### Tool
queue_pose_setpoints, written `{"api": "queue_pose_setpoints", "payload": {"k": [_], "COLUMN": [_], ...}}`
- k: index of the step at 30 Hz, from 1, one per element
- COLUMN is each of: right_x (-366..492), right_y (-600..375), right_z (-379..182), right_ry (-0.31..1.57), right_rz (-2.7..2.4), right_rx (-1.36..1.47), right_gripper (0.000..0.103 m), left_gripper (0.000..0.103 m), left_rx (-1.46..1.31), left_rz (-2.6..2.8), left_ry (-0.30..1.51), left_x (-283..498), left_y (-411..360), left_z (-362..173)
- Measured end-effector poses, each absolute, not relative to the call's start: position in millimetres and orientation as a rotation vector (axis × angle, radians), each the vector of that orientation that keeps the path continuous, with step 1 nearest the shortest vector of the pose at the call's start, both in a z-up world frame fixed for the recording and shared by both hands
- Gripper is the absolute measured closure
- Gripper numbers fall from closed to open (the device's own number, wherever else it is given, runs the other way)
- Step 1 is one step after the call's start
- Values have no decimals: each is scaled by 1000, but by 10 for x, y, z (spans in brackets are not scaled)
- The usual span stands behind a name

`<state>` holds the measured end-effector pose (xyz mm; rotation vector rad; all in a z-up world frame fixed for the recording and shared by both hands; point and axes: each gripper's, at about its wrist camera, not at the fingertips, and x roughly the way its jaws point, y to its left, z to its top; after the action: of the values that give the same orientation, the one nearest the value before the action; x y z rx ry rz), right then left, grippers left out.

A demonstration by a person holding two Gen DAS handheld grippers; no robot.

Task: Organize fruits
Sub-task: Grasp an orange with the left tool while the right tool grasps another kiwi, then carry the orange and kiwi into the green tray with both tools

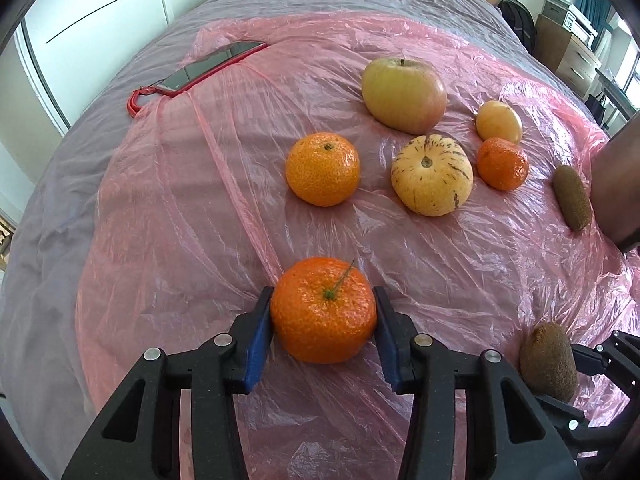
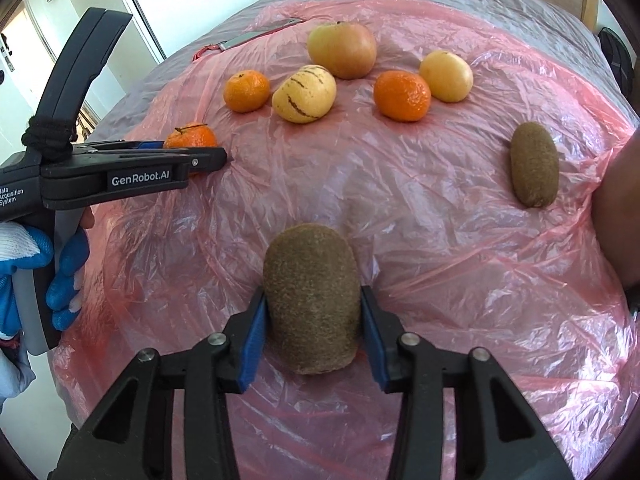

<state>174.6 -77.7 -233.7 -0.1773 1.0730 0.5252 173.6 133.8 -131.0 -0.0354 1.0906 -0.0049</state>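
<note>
My left gripper (image 1: 323, 312) is shut on a stemmed mandarin (image 1: 324, 308) just above the pink plastic sheet (image 1: 200, 200). My right gripper (image 2: 313, 308) is shut on a brown kiwi (image 2: 312, 296), which also shows in the left wrist view (image 1: 548, 360). Further back lie a mandarin (image 1: 322, 168), a striped pepino melon (image 1: 431, 175), a small mandarin (image 1: 502, 164), an apple (image 1: 404, 94), a yellow fruit (image 1: 499, 121) and a second kiwi (image 1: 572, 197). In the right wrist view the left gripper (image 2: 212, 158) holds its mandarin (image 2: 190, 138) at the left.
A red-cased phone (image 1: 212, 66) with a red loop lies at the sheet's far left corner. The sheet covers a grey bed (image 1: 60, 260). A person's arm (image 1: 616, 184) is at the right edge. Cupboards and drawers stand behind the bed.
</note>
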Motion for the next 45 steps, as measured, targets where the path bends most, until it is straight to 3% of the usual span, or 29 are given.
{"api": "queue_pose_setpoints", "payload": {"k": [25, 45], "right_x": [1057, 375], "right_y": [-1362, -2763], "right_z": [-1555, -1148], "right_ry": [933, 827], "right_rz": [444, 256], "right_rx": [-137, -52], "right_gripper": [74, 74], "left_gripper": [62, 62], "left_rx": [-9, 101], "left_rz": [-44, -278], "left_ry": [952, 882], "left_x": [858, 67], "left_y": [806, -689], "left_z": [-507, 129]}}
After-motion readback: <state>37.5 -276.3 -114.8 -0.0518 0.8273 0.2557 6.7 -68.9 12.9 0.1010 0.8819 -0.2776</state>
